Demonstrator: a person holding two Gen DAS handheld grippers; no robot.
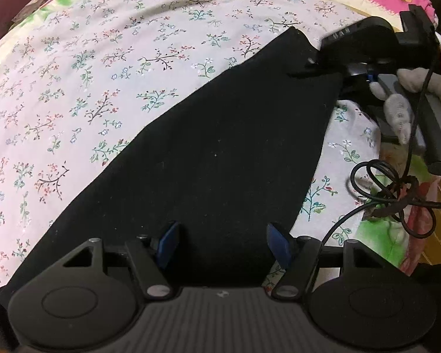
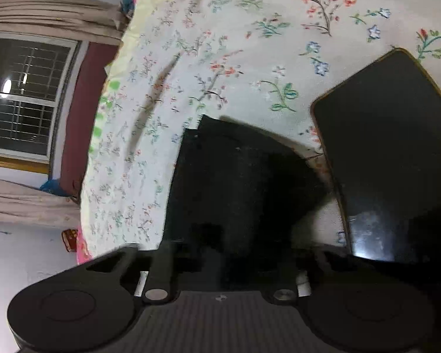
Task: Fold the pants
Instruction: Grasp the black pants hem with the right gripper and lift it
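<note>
Black pants (image 1: 220,153) lie flat on a floral bed sheet (image 1: 103,73), running from near me to the far right. My left gripper (image 1: 223,241) is open, its blue pads (image 1: 169,241) spread just above the near end of the pants. My right gripper (image 1: 323,64) shows in the left wrist view at the far end of the pants, its jaws down at the fabric edge. In the right wrist view the pants (image 2: 235,182) fill the space in front of the gripper (image 2: 220,253) and hide its fingers.
A black phone (image 2: 391,153) lies on the sheet (image 2: 220,58) right of the pants. A gloved hand (image 1: 402,111) holds the right gripper, with a looped black cable (image 1: 391,188) below it. A window (image 2: 23,97) and curtains are beyond the bed edge.
</note>
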